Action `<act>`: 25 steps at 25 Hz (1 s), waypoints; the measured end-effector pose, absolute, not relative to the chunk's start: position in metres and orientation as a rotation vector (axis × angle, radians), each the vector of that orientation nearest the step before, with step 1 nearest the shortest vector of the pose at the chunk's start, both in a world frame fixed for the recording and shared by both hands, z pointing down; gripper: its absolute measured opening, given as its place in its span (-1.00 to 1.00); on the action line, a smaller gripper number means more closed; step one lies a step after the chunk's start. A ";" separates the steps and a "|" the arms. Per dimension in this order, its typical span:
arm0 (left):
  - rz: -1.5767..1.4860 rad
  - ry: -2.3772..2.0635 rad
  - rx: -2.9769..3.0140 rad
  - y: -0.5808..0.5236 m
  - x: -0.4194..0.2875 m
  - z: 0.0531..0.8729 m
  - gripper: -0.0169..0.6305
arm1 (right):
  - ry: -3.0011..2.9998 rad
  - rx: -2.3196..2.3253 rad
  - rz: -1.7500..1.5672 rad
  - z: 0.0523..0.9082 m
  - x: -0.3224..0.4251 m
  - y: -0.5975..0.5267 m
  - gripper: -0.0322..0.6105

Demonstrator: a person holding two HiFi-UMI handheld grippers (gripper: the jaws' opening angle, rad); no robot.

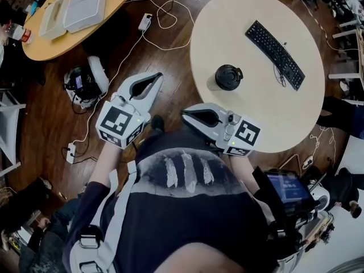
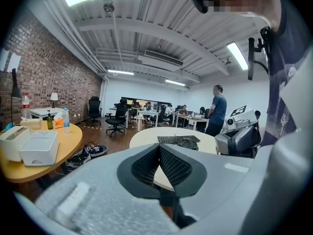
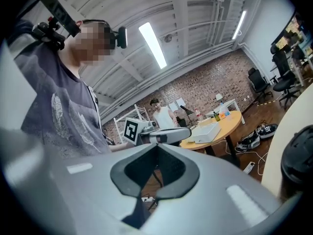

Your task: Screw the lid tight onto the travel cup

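Observation:
The travel cup (image 1: 227,77), pale with a black lid on top, stands on the round cream table (image 1: 227,27) near its left edge. It also shows low beyond the left gripper's jaws (image 2: 187,144) and at the right edge of the right gripper view (image 3: 299,159). My left gripper (image 1: 157,77) hangs over the floor left of the table, shut and empty, well short of the cup. My right gripper (image 1: 183,116) sits close to my chest below the cup, pointing left, shut with nothing in it. Each gripper sees the other: the right gripper (image 2: 239,137) and the left gripper (image 3: 159,135).
A black keyboard (image 1: 275,54) lies across the cream table behind the cup. A second wooden table (image 1: 68,33) with white boxes (image 1: 85,5) stands at the upper left. Cables and power strips (image 1: 144,21) trail over the wooden floor. A person (image 2: 216,109) stands beyond the table.

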State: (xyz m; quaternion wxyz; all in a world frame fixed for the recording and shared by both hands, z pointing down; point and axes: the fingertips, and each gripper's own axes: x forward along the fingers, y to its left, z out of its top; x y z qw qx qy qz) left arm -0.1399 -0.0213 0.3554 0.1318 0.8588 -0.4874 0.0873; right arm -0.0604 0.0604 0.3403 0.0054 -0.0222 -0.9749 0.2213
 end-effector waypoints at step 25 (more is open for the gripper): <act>0.562 -1.106 2.865 -0.093 -0.052 0.369 -0.94 | -2.839 0.401 0.687 0.422 0.052 -0.015 -0.43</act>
